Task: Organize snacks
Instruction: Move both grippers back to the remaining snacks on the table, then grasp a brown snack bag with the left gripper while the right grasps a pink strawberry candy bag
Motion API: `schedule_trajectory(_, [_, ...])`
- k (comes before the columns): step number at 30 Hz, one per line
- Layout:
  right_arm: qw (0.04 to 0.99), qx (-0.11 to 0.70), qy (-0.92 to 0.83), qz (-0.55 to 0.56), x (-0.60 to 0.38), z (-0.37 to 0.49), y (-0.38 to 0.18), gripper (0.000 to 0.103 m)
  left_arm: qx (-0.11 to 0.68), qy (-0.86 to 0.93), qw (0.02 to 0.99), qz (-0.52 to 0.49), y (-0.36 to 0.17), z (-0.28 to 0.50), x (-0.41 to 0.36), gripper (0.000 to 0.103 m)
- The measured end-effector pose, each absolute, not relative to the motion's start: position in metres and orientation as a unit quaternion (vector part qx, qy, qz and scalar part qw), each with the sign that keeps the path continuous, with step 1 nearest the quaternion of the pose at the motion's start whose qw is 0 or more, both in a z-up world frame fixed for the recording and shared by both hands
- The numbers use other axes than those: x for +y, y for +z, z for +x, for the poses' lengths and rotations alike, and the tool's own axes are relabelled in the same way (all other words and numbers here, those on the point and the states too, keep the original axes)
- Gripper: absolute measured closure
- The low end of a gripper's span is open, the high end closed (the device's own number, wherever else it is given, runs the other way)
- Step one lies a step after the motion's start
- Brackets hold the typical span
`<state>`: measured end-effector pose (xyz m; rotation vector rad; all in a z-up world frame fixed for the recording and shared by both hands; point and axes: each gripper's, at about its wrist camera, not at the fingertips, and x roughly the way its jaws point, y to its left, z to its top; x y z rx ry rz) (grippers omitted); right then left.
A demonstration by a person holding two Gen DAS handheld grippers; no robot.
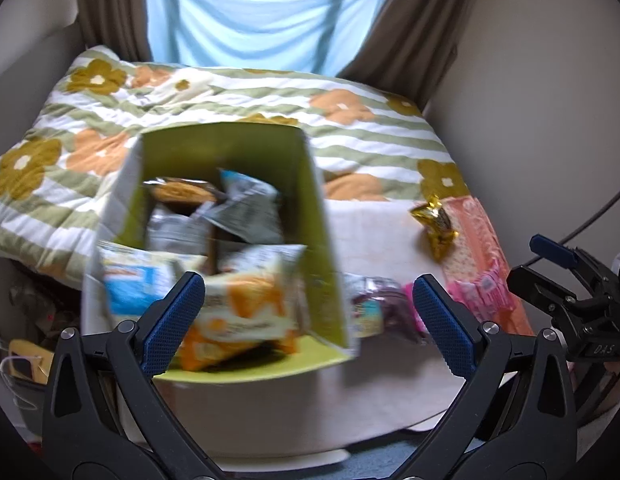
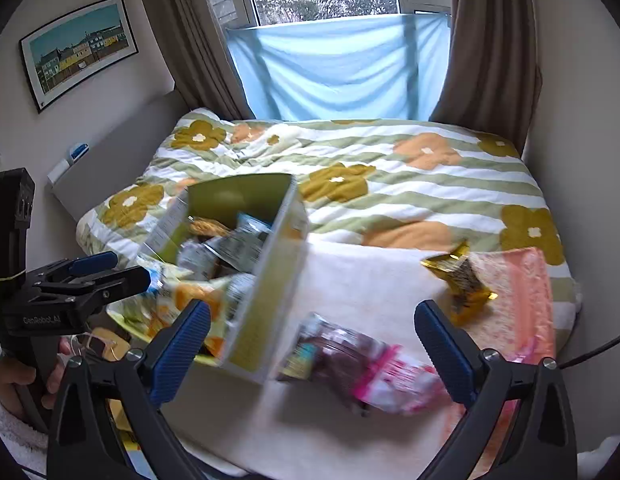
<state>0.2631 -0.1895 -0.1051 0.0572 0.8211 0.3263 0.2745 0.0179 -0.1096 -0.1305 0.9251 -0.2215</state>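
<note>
1. Bedroom, with a bed under a green-striped quilt with orange and mustard flowers (image 2: 410,184), brown curtains and a pale blue cloth hung over the window behind it. A cream towel (image 2: 370,280) is spread on the near end of the bed.

2. On that towel stands an open lime-green cardboard box (image 1: 318,216), already holding several packets: orange-and-white ones (image 1: 237,316) at its near end, silver ones (image 1: 245,204) further in.

3. Right of the box, on the towel, lies a dark brown and pink snack packet (image 2: 358,364). Further right of the box are a crinkled gold foil packet (image 2: 462,284) and a flat pink patterned packet (image 2: 522,304) beside it.

4. Risk, as I judge it: the box looks light and tall on soft bedding, so a nudge from either tool could tip it. The packets heaped at its near end could spill out. Both views are blurred, so a grab made now could miss the slippery packet.

5. The left gripper (image 1: 305,312) is spread wide and empty, its fingers framing the box's near right corner; I cannot tell whether the left finger touches the orange packets.

6. The right gripper (image 2: 310,344) is likewise spread wide with nothing in it, poised over the brown and pink packet, which I take for the next one to go in.
</note>
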Motion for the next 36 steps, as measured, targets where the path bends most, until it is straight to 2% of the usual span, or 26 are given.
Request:
schedule_trajectory(9, [0.892,0.417,0.173,0.013,-0.262,0.258,-0.124,0.001,0.461,-0.095,0.88,-0.059,-0.131,0.255,-0.067,0.0])
schedule_trajectory(16, [0.871,0.44,0.215,-0.031,-0.287,0.265,-0.156,0.001,0.497,-0.069,0.865,0.001,-0.159,0.261,-0.124,0.0])
schedule_trajectory(26, [0.831,0.493,0.257,-0.017,-0.302,0.284,-0.21,0.001,0.587,-0.066,0.801,0.094,-0.206,0.325,-0.161,0.0])
schedule_trajectory(31, [0.809,0.52,0.275,-0.004,-0.301,0.304,-0.234,0.001,0.625,-0.071,0.769,0.114,-0.232,0.349,-0.167,0.0])
schedule_trajectory(36, [0.792,0.531,0.298,-0.04,-0.289,0.317,-0.253,0.001,0.656,-0.073,0.741,0.124,-0.259,0.369,-0.169,0.003])
